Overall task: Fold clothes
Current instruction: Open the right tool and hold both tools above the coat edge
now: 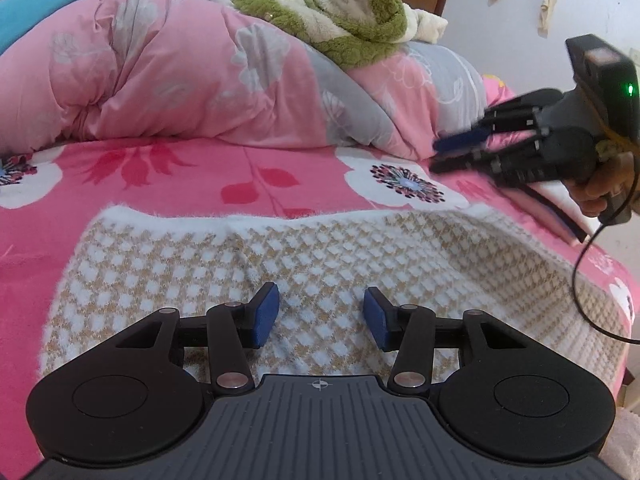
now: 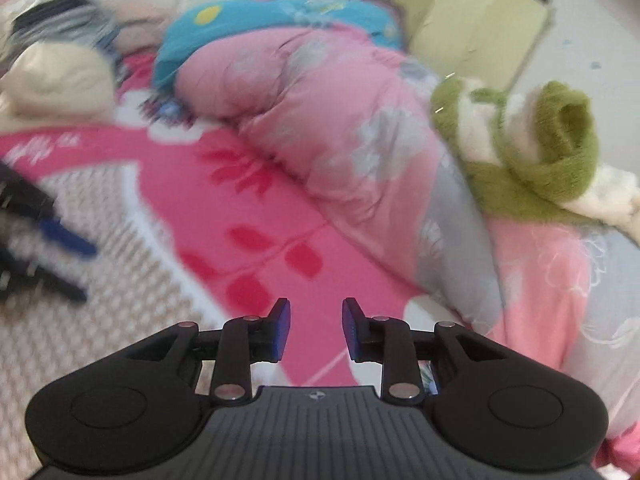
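Left wrist view: the left hand-held gripper [image 1: 320, 314] hangs spread over a fuzzy beige-and-white houndstooth garment [image 1: 340, 256]; the right hand-held gripper [image 2: 316, 330] is also spread, empty.

On the bed [image 1: 168, 184] there is one checked white-and-beige knit garment [image 1: 320, 264] at the near edge, one pink flowered quilt [image 1: 180, 80] along the far side, and one green-and-cream fleece garment [image 1: 340, 20] on the quilt. There are two tongs, left tongs [image 1: 320, 316] and right tongs [image 2: 316, 328].
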Action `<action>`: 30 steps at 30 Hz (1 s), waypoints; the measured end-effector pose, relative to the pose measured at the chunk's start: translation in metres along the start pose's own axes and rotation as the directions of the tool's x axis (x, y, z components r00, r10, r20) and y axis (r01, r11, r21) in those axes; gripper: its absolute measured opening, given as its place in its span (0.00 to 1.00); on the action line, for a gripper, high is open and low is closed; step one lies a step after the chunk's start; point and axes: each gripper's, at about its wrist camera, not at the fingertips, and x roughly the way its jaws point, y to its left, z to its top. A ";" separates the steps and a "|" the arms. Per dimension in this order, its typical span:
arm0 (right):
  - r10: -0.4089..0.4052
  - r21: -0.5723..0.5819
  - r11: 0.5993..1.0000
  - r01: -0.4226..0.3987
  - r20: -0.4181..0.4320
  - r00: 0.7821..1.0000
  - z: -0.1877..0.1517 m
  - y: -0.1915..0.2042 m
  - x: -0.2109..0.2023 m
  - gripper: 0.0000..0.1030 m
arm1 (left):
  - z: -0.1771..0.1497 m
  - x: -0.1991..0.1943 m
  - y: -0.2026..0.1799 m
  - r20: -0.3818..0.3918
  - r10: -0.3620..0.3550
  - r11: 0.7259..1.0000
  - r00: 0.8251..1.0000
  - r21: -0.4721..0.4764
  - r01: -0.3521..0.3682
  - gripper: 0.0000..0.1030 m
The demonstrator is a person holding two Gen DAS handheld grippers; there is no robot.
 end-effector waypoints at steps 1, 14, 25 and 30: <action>0.029 -0.031 0.999 -0.030 -0.031 0.999 -0.003 0.001 0.002 0.29 | 0.000 0.000 0.000 0.000 -0.001 1.000 1.000 0.000 0.001 0.46; 0.170 -0.235 0.942 -0.241 -0.286 0.943 -0.014 0.018 0.031 0.28 | -0.001 0.000 0.001 0.004 -0.008 1.000 1.000 -0.003 0.008 0.46; 0.063 -0.318 0.935 -0.157 -0.287 0.956 -0.024 0.043 0.035 0.19 | -0.001 0.000 0.000 0.009 -0.007 1.000 1.000 -0.003 0.007 0.46; -0.049 -0.366 0.930 -0.044 -0.242 0.969 -0.032 0.063 0.030 0.03 | -0.002 -0.001 0.000 0.014 -0.006 1.000 1.000 -0.003 0.006 0.46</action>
